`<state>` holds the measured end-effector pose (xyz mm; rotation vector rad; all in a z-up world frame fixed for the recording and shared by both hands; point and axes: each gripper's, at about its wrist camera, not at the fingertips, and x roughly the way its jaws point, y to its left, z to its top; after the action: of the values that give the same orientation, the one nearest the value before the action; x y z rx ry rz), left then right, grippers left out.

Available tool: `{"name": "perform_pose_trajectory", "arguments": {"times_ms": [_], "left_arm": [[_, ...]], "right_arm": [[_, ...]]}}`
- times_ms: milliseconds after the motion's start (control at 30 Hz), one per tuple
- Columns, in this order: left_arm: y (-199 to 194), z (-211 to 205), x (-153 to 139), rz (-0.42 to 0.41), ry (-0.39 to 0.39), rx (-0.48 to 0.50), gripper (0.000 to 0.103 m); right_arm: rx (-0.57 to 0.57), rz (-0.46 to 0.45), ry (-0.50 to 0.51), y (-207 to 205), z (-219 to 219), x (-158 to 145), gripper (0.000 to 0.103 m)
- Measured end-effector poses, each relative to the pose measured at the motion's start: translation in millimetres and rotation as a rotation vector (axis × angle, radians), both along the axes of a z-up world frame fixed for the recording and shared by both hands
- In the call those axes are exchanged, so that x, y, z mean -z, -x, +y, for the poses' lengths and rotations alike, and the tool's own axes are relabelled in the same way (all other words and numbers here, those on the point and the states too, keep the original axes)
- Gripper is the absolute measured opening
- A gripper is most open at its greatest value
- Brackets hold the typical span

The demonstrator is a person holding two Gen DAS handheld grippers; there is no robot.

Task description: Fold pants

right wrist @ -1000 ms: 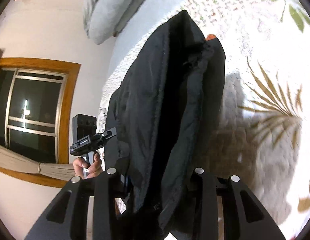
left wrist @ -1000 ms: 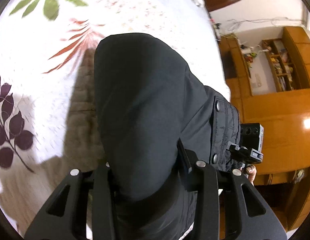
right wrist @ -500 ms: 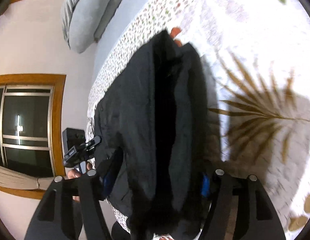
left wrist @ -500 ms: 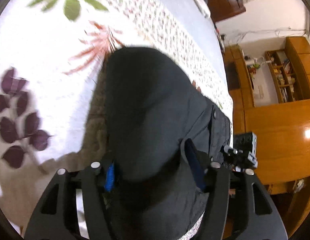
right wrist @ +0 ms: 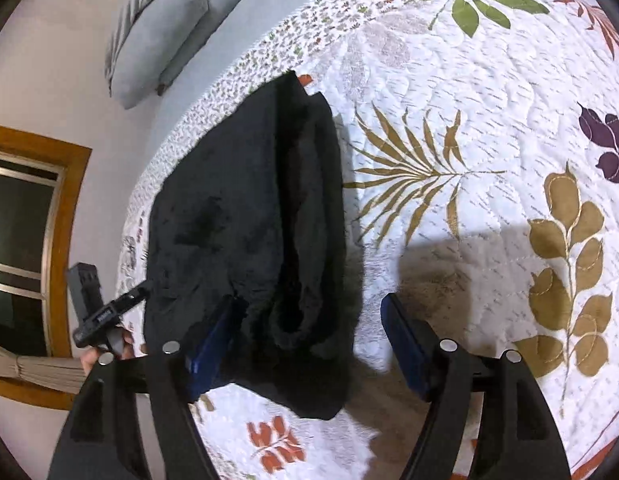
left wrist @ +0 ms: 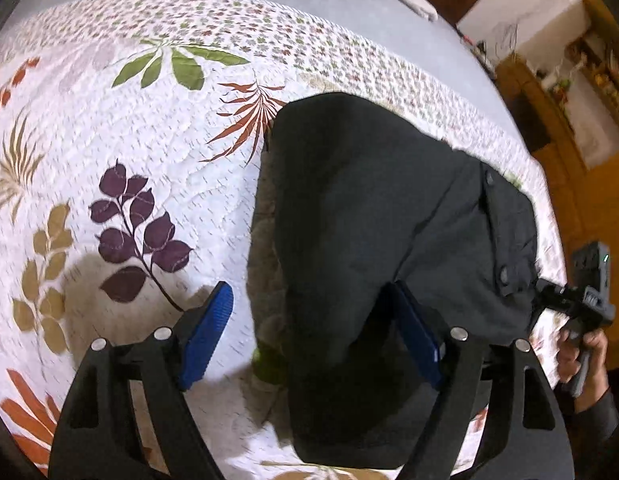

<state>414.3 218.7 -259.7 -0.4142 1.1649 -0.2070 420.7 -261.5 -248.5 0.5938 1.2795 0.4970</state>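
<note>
The black pants (left wrist: pixel 373 240) lie folded in a thick bundle on the leaf-print quilt (left wrist: pixel 129 140). In the left wrist view my left gripper (left wrist: pixel 321 332) is open above the near end of the bundle, its blue pads (left wrist: pixel 207 332) spread apart, the cloth lying loose between them. In the right wrist view the pants (right wrist: pixel 249 220) lie at centre left, and my right gripper (right wrist: pixel 313 344) is open over their near end, with blue pads (right wrist: pixel 405 348) wide apart. The other gripper shows at each view's edge.
Grey pillows (right wrist: pixel 165 20) sit at the head of the bed. A wood-framed window (right wrist: pixel 25 248) is on the left wall. Wooden cabinets and shelves (left wrist: pixel 581 128) stand past the bed's right edge. The bed edge runs close to the pants.
Both grippers opened and let go of the pants, which dropped onto the quilt. Both grippers drew back and up from the bundle.
</note>
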Motion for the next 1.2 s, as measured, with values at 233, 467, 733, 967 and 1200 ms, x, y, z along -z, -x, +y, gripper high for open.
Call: {"name": "perform_pose_trajectory", "arguments": {"times_ms": [233,467,733,967,1200], "left_arm": [[77.1,14.3,-48.7,-0.162,0.030,-0.074,0.092],[201.9,-10.3,-97.8,-0.292,-0.064,-0.122,0.098],[318.6,-76.2,-160.8,-0.402,-0.279,-0.101,0.100],[381.0,-111.5,-205.7,-0.454,-0.354,-0.130,0.100],[421.4,-133.5,-236.6,-0.421,-0.419,-0.139,0.100]], "right_arm": [[0.135,-0.167,-0.021,73.8,-27.3,-46.5,0.087],[0.197,-0.296,0.149,182.8,-8.0,-94.4,0.094],[0.231,-0.422,0.318,302.7,11.9,-151.1,0.099],[0.229,-0.519,0.442,375.7,31.8,-187.9,0.099],[0.150,-0.598,0.438,424.4,55.9,-223.6,0.099]]}}
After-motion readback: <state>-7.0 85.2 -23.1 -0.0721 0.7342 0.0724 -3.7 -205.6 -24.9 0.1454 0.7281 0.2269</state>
